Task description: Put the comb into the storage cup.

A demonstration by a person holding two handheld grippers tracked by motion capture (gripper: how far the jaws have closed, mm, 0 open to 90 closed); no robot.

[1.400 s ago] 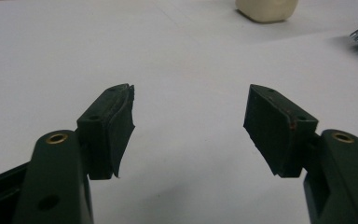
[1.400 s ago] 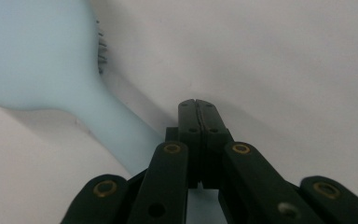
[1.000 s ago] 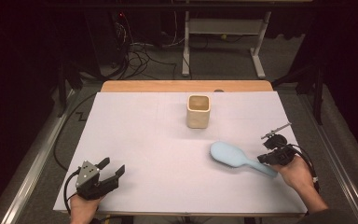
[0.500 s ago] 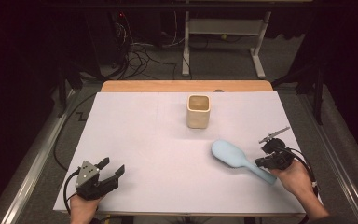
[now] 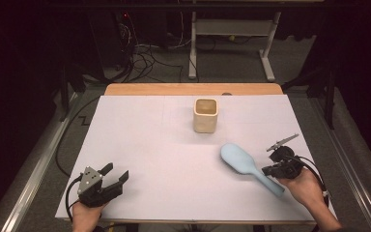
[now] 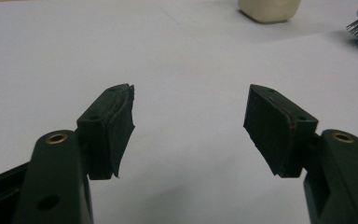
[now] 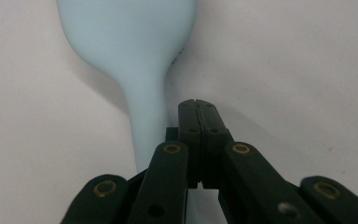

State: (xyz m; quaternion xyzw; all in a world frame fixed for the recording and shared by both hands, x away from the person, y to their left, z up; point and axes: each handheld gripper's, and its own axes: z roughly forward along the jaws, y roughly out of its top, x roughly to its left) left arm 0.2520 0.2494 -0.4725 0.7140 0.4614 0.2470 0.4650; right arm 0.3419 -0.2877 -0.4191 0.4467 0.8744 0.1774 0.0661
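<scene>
While the left claw [image 5: 112, 177] rests released and empty on the table [image 5: 149, 135], the cup [image 5: 206, 115] stands untouched mid-table; rightward, the blue hairbrush [image 5: 244, 162] lies flat, right claw [image 5: 269, 169] clenched beside its handle, gripping nothing. Pickup seemingly remains.

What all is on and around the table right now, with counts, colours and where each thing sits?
Hairbrush: one, pale blue, bristles down, right front of table, handle toward the right hand.
Cup: one, cream, upright, centre back.
Table cover: one, white.
Table edge: wooden, at the back.
Cables: several, dark, floor behind.
Left gripper: black, jaws apart, nothing between, front left.
Right gripper: black, jaws together, beside the brush handle.
</scene>
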